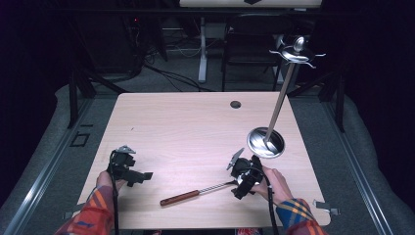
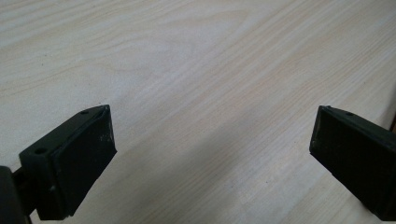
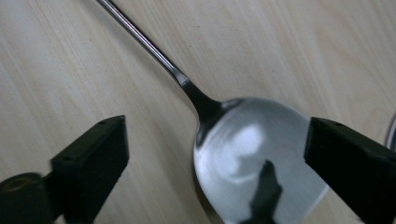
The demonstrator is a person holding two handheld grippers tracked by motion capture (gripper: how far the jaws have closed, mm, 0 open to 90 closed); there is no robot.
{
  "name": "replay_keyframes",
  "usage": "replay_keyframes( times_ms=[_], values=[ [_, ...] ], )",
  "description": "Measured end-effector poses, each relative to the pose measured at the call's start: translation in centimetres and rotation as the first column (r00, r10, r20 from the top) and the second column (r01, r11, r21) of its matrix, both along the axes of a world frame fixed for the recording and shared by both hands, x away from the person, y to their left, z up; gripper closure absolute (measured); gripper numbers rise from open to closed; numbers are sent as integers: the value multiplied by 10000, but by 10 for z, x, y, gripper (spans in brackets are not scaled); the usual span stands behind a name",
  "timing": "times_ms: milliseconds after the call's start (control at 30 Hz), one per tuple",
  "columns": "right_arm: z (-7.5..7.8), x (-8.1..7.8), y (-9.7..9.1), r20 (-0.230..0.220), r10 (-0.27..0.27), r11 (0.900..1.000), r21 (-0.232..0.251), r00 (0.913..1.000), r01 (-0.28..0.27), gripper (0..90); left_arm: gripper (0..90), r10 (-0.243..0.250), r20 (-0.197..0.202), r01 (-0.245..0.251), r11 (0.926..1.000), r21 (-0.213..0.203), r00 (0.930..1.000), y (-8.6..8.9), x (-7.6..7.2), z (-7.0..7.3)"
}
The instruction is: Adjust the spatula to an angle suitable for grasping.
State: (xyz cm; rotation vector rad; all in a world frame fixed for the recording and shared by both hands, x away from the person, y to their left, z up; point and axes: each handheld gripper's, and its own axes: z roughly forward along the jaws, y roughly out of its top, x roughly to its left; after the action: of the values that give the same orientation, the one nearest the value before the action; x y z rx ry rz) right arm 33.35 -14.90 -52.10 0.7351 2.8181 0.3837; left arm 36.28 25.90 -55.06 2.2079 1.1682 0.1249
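The high view shows a wooden table [image 1: 195, 127] with a long metal spatula [image 1: 195, 194] lying flat near its front edge, the reddish-brown handle pointing left and the steel blade end lying to the right, under the right gripper [image 1: 243, 188]. That gripper sits low over the blade end because this looks like the approach to a pick-up, the hand tilted so the jaws can straddle the tool. In the right gripper view the jaws stand spread, one on either side of the shiny blade [image 3: 254, 163], and neither pad is seen pressing on the metal; nothing is grasped yet, though the gap looks only a little wider than the blade itself. The thin shank [image 3: 149, 46] runs away up and left, so a grip here would take the tool at its heavy, slippery end, which may let it pivot. Further back on the right stands a hanging rack [image 1: 279, 105], its round base on the table and its hooked top tilted away, probably where the tool belongs. The left gripper [image 1: 128, 169] rests near the left front corner, well apart from the spatula, its jaws released and empty over bare wood in the left gripper view, seemingly parked until needed.
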Motion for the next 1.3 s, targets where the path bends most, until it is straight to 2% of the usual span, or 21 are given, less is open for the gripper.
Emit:
replay_keyframes(
  times_ms=[33,67,100,133,233,300,333,400,433,467,533,567,600,633,733,867,1200,1233,1267,1300],
  values=[
    [-7,3,11,-272,538,9982,-235,9982,-545,170,0,23,-7,-23,10000,29,10000,0,0,1],
    [-11,4,14,-312,640,9978,-164,9975,-645,210,0,38,7,-38,10000,43,10000,0,0,1],
    [-11,4,14,-312,640,9978,-164,9975,-645,210,0,67,15,-67,10000,35,10000,0,0,1],
    [-15,7,24,-289,907,9940,-590,9955,-923,284,1,95,-3,-95,9999,34,10000,0,0,1],
    [-16,10,30,-232,1167,9886,-927,9929,-1183,353,1,71,-50,-71,9999,92,10000,-1,1,1],
    [-16,11,40,-241,1607,9845,-665,9867,-1620,460,1,144,134,-145,9998,101,9998,-2,0,3],
    [-16,12,42,-279,1682,9838,-583,9854,-1696,477,1,144,134,-145,9998,101,9998,-2,0,3],
    [-14,13,45,-346,1857,9798,-686,9820,-1877,503,1,335,417,-336,9994,4,9986,-1,-1,6],
    [-15,14,48,-423,1957,9785,-584,9798,-1979,540,1,332,518,-331,9994,-30,9981,-1,0,7],
    [-14,16,53,-498,2198,9731,-602,9743,-2226,604,2,400,587,-399,9992,-39,9975,-1,1,7],
    [-14,16,54,-462,2296,9709,-590,9722,-2321,620,2,371,536,-371,9993,-2,9979,-1,1,7],
    [-14,15,56,-594,2401,9684,-541,9689,-2433,663,2,313,468,-312,9995,-20,9984,-2,-1,7],
    [-14,15,56,-594,2401,9684,-541,9689,-2433,663,2,313,468,-312,9995,-20,9984,-2,-1,7],
    [-15,14,58,-593,2537,9641,-654,9655,-2573,701,2,274,563,-273,9996,-19,9980,-2,-2,9],
    [-17,13,57,-489,2694,9600,-660,9618,-2722,705,2,274,540,-275,9996,20,9982,-2,-2,9],
    [-16,9,56,-387,2888,9523,-917,9566,-2912,733,2,438,677,-439,9990,8,9967,0,-3,11],
    [-17,7,51,-185,2715,9561,-1094,9623,-2719,776,2,454,663,-458,9989,38,9968,1,-3,11],
    [-16,6,48,-16,2537,9603,-1199,9673,-2520,804,2,458,647,-462,9989,46,9969,1,-2,11],
    [-14,6,47,37,2494,9619,-1166,9684,-2472,847,2,453,658,-459,9989,65,9968,0,-2,11],
    [-12,6,45,68,2392,9649,-1135,9709,-2369,852,2,429,666,-434,9990,70,9969,0,-2,11]
  ],
)
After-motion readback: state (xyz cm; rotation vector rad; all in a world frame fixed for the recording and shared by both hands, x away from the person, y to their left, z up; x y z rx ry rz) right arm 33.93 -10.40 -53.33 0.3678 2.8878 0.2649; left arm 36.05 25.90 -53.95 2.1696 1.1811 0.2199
